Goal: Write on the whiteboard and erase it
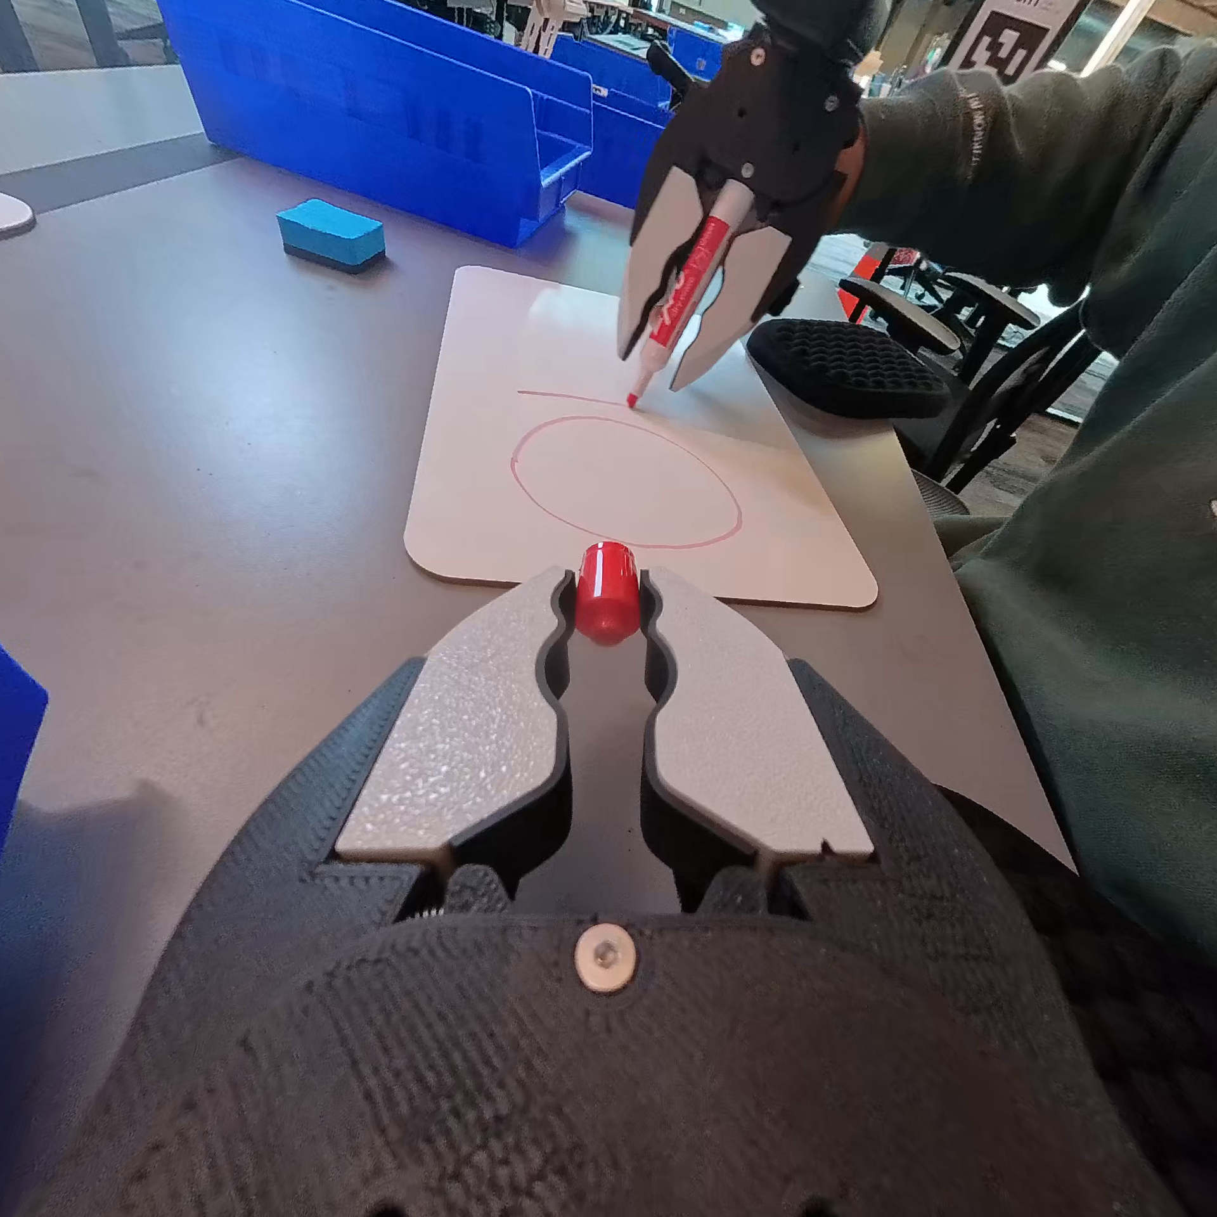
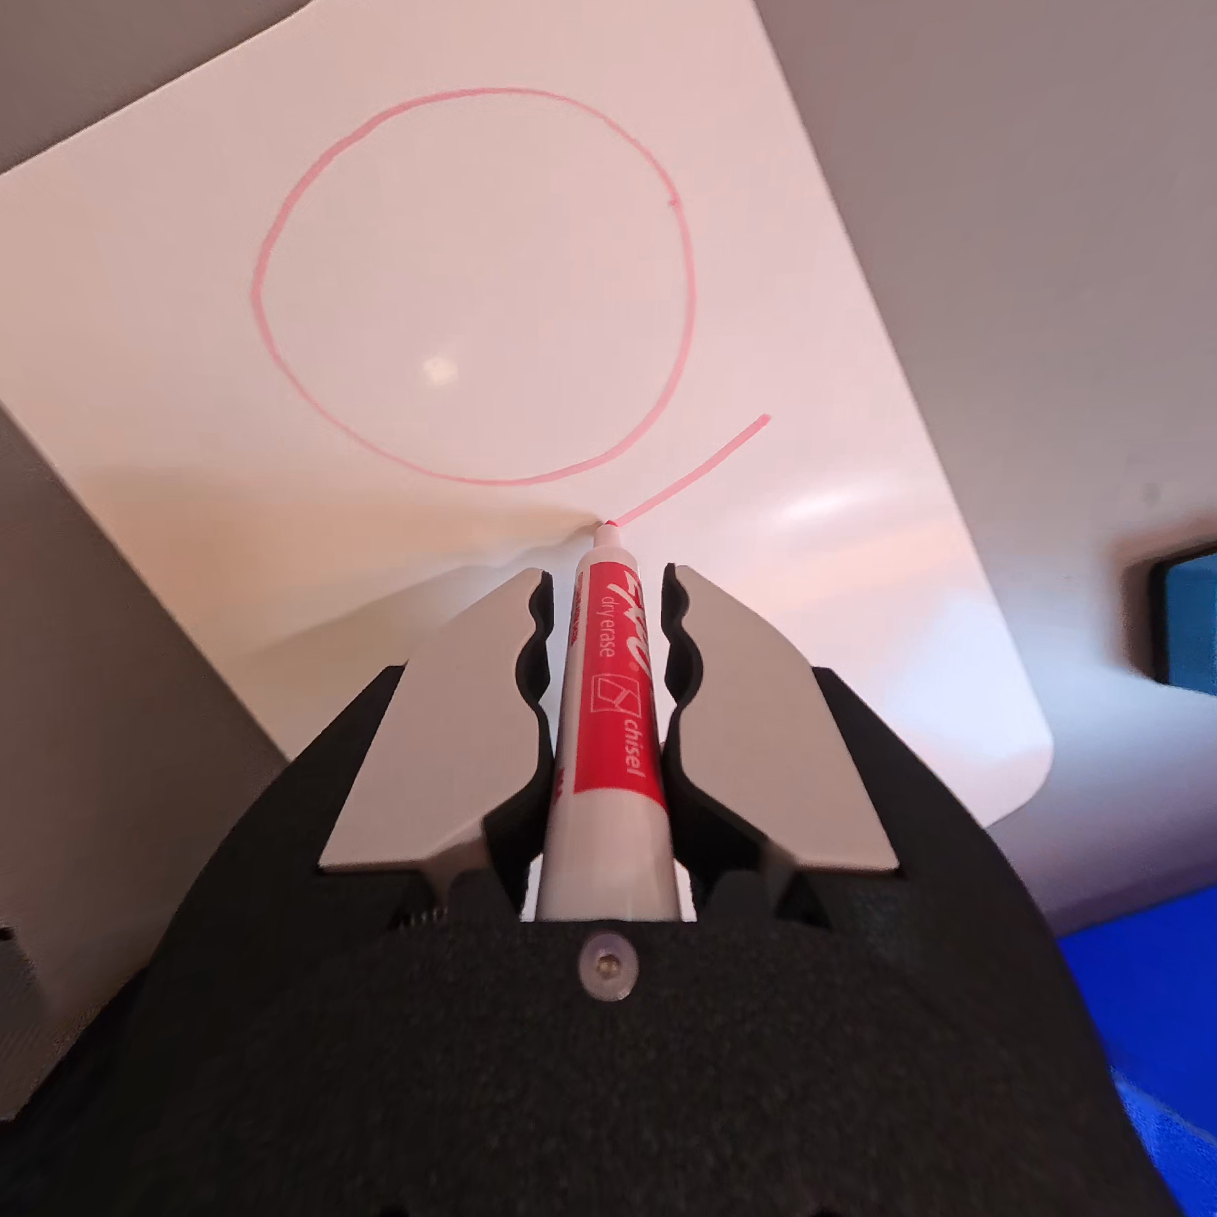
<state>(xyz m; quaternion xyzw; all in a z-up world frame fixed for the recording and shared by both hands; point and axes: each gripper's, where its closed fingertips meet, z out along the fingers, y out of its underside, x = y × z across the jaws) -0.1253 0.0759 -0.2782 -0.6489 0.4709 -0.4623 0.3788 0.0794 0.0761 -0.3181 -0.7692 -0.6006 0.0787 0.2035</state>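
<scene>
Our right gripper (image 2: pixel 607 579) clamps the red dry-erase marker (image 2: pixel 609 724), tip touching the whiteboard (image 2: pixel 197 494) at the end of a short red stroke (image 2: pixel 698 471), at five o'clock from the drawn circle (image 2: pixel 474 283). Our left gripper (image 1: pixel 606 579) pinches the red cap (image 1: pixel 607 593) (board's near edge). The blue eraser (image 1: pixel 331 234) sits at ten o'clock on the grey table (image 1: pixel 197 461).

The right gripper (image 1: pixel 658 369) tilts steeply down over the whiteboard's (image 1: pixel 500 513) far half, jaws clamped on a marker (image 1: pixel 685 283), while the left gripper (image 1: pixel 606 586) lies low at its near edge, pinching a red cap (image 1: pixel 606 593).
</scene>
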